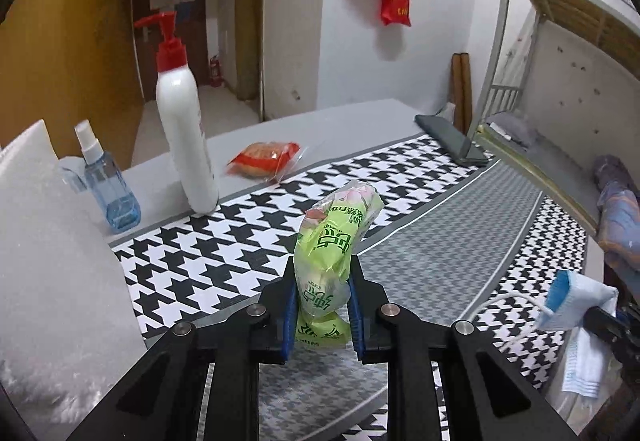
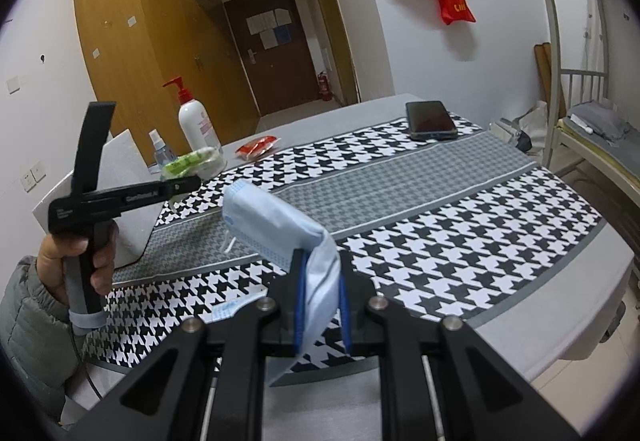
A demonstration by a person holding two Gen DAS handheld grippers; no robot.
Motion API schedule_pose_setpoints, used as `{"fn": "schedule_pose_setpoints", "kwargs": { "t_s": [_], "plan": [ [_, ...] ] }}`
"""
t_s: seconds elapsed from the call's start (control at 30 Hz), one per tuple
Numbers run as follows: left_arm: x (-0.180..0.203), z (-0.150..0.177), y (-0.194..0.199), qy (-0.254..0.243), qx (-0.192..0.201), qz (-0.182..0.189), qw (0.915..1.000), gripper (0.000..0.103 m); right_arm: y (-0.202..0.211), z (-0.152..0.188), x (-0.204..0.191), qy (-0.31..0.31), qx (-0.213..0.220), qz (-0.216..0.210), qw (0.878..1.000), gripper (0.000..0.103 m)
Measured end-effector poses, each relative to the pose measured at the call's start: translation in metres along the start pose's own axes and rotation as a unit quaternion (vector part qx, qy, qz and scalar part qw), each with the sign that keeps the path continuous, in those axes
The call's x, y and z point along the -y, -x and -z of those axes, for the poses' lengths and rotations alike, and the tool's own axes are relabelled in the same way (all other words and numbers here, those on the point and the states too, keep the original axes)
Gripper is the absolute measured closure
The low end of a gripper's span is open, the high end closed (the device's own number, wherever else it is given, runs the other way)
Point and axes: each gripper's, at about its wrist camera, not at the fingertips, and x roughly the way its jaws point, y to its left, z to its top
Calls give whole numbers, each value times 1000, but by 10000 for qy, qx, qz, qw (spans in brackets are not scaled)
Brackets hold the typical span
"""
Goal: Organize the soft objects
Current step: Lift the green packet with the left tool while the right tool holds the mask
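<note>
My left gripper (image 1: 322, 287) is shut on a green tissue pack (image 1: 334, 237), which stands up between the blue pads, lifted off the houndstooth cloth (image 1: 224, 241). From the right wrist view the same left gripper (image 2: 176, 185) is held in a person's hand (image 2: 76, 249) at the left, with the green tissue pack (image 2: 192, 163) sticking out of it. My right gripper (image 2: 322, 289) is shut on a light blue face mask (image 2: 272, 221), which droops over the pads above the table. That face mask (image 1: 576, 297) also shows at the right edge of the left wrist view.
A white pump bottle (image 1: 182, 121), a blue spray bottle (image 1: 110, 193) and a red snack packet (image 1: 266, 159) stand at the table's far left. A dark phone (image 2: 430, 120) lies at the far edge. A white box (image 1: 48, 261) sits at the left; a bunk bed (image 2: 592, 129) is on the right.
</note>
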Motion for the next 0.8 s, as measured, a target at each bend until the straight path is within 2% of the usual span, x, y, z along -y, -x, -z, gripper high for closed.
{"fn": "schedule_pose_setpoints", "kwargs": {
  "t_s": [0.8],
  "plan": [
    [8, 6, 74, -63, 644, 536, 9965, 80, 16, -11, -24, 216, 175, 62, 9996, 85]
  ]
}}
